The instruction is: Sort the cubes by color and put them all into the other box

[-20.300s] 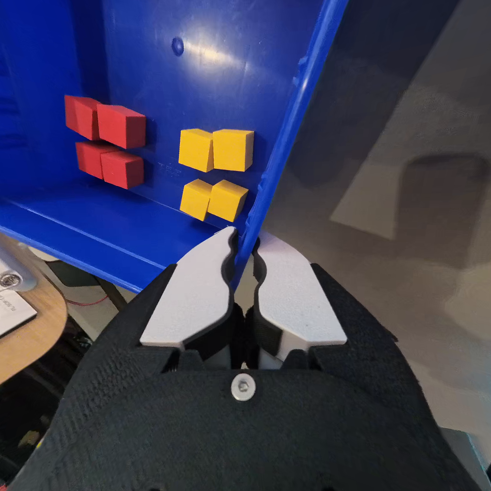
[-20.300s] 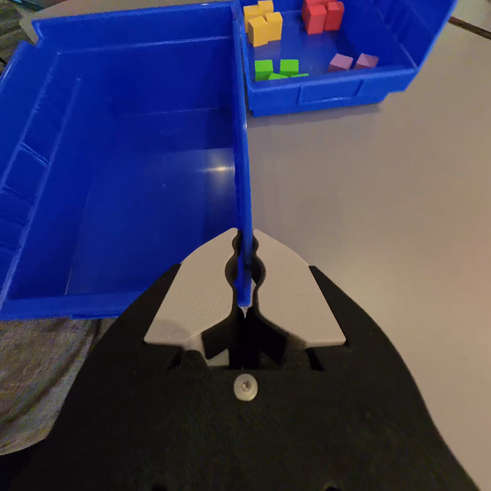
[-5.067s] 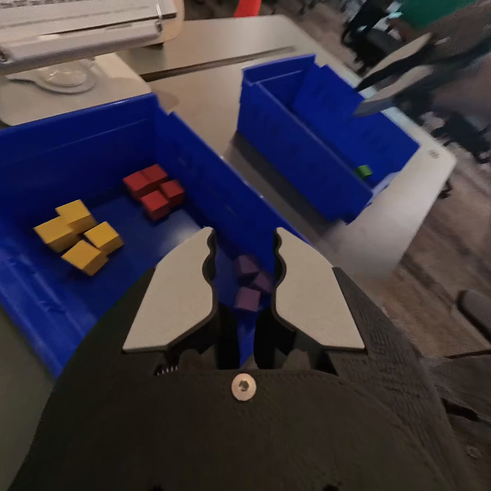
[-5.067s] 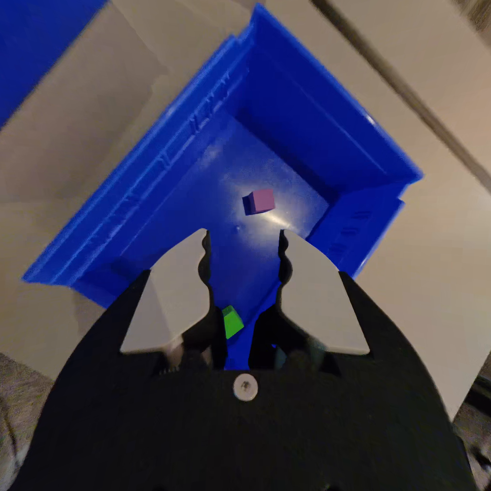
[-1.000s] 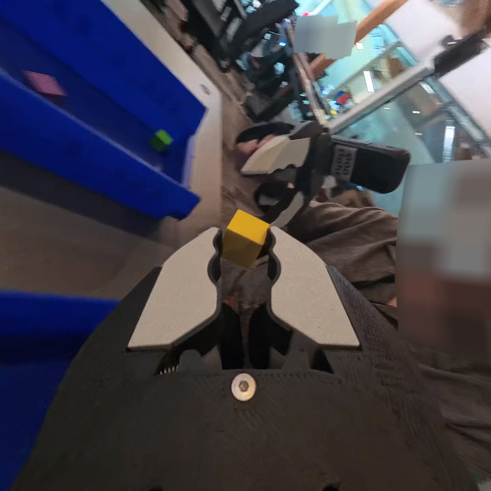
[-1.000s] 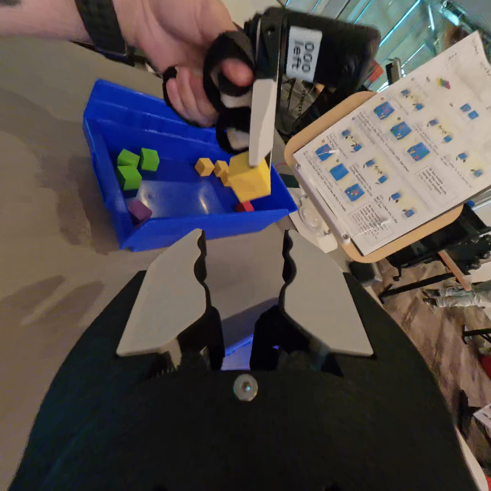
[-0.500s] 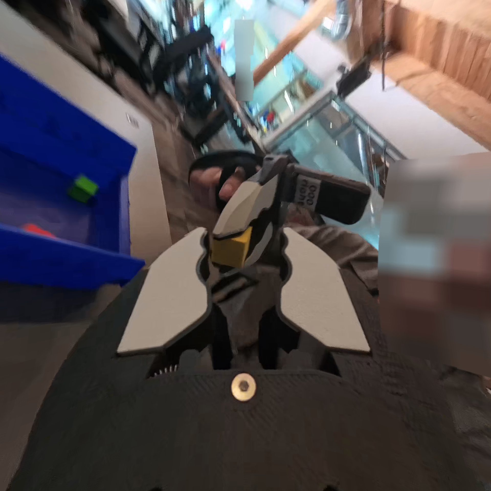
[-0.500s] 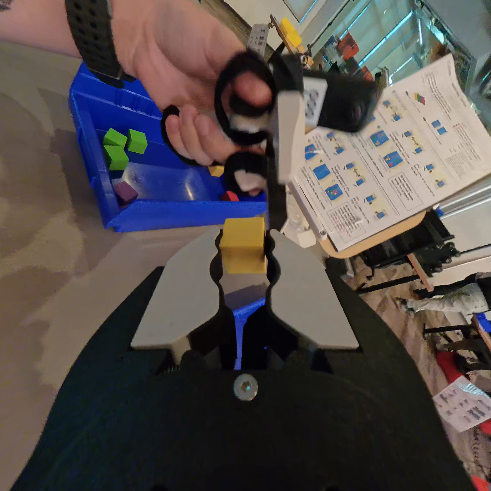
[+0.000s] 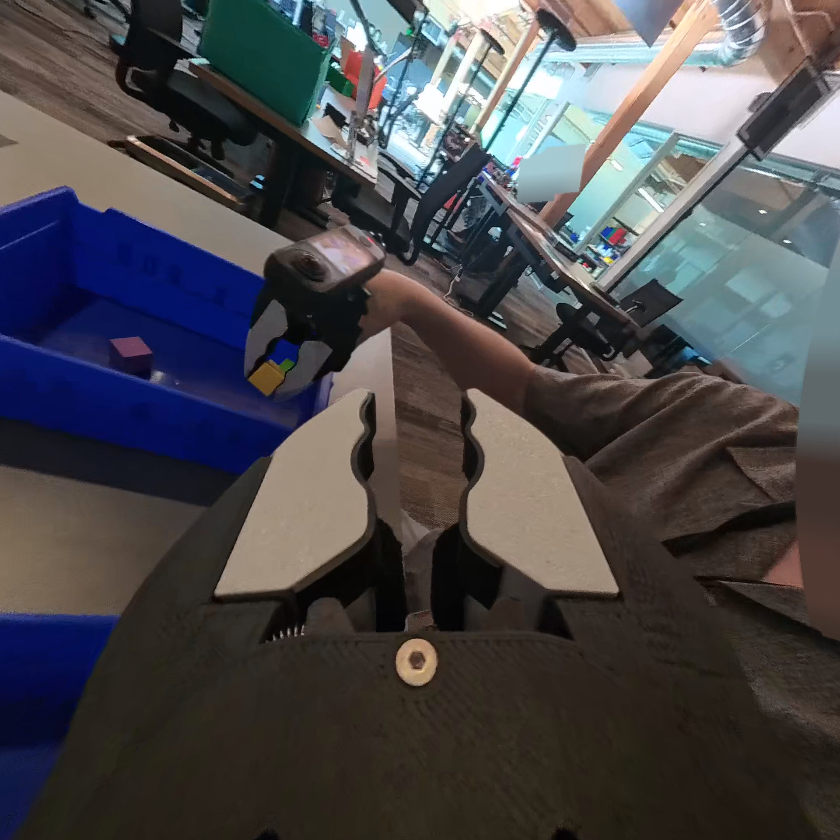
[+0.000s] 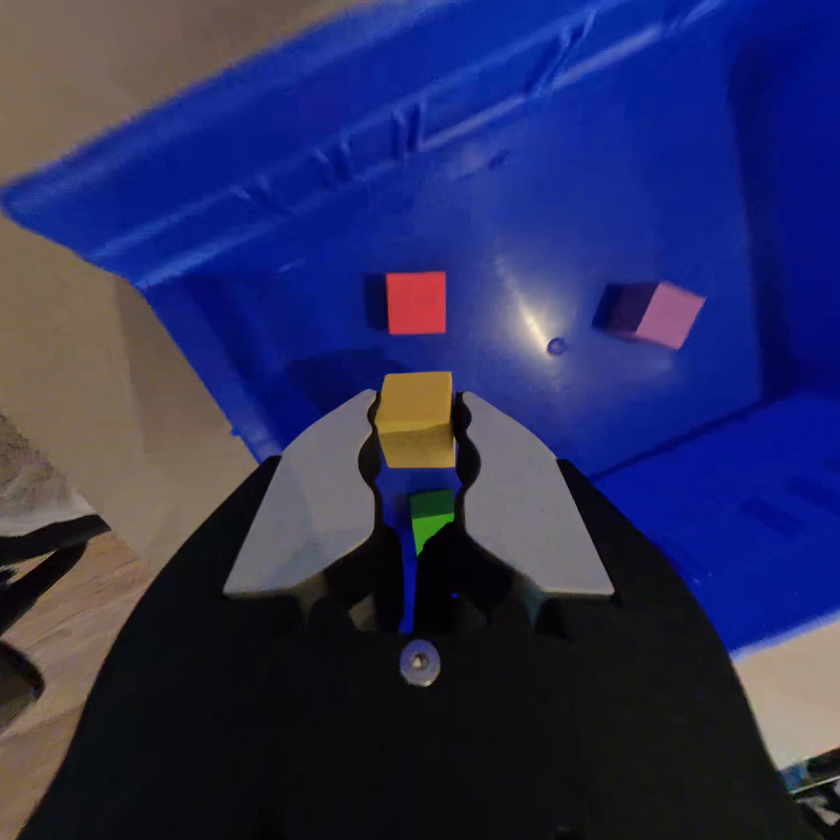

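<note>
Right tool (image 10: 416, 400) clamped on small yellow foam cube (image 10: 417, 418), centre of right wrist view, poised over open blue plastic bin (image 10: 591, 182). Red cube (image 10: 415, 302) and purple cube (image 10: 654, 316) lie on bin floor in upper half of frame; green cube (image 10: 429, 518) shows below yellow one, between fingers. Left tool (image 9: 418, 409) spread apart, empty, mid-frame over edge of beige worktop (image 9: 82, 522). Same bin sits at left of left wrist view, right tool dipping in; corner of second blue bin (image 9: 41, 672) at lower left.
</note>
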The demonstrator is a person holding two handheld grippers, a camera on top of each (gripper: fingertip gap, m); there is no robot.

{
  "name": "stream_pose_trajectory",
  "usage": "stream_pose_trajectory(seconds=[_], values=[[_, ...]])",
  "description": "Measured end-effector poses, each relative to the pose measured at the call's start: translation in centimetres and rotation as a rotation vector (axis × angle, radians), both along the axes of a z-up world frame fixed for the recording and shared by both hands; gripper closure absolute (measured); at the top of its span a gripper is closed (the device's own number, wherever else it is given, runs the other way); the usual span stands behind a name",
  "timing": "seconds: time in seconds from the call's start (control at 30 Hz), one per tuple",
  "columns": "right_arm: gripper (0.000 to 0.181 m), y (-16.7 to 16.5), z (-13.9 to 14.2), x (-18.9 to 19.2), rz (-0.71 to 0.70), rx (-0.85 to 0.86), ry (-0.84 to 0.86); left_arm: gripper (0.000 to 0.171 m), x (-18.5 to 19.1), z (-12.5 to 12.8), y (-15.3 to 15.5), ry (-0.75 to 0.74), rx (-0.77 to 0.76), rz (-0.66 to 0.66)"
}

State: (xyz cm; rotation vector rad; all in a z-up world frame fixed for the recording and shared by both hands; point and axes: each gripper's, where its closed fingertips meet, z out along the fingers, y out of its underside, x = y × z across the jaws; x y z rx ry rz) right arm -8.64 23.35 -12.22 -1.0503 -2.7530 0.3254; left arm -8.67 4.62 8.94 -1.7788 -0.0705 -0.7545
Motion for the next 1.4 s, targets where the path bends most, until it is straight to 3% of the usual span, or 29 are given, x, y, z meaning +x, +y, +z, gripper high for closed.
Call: stream_pose_trajectory(seconds=[0.23,0.37,0.5,0.63,0.8,1.0,1.13,1.4], values=[[0.149,0.7,-3.5,-0.7,-0.025,0.056,-0.167,0.137,-1.2,-1.9,-0.9,0.022,-0.068,0.072],[0.135,1.9,-4.2,-0.9,-0.052,0.139,-0.187,0.135,-2.7,-2.7,-1.7,0.061,-0.116,0.132],[0.135,3.5,-1.3,-1.1,-0.106,0.166,-0.086,0.134,-4.5,-3.9,-3.2,0.162,-0.214,0.229],[0.137,3.8,4.6,-0.4,-0.171,0.128,0.140,0.132,-8.7,-8.4,-6.7,0.417,-0.527,0.410],[0.142,0.5,9.1,1.5,-0.167,0.046,0.395,0.124,-8.1,-14.5,-8.4,0.492,-0.812,0.293],[0.142,-2.6,7.2,2.5,-0.117,0.038,0.409,0.123,-7.0,-20.8,-8.2,0.406,-1.010,0.236],[0.142,-3.1,5.3,2.4,-0.102,0.041,0.373,0.123,-7.8,-22.5,-8.3,0.467,-1.057,0.231],[0.142,-3.2,4.3,2.4,-0.109,0.013,0.373,0.122,-4.9,-22.1,-9.5,0.314,-1.097,0.184]])
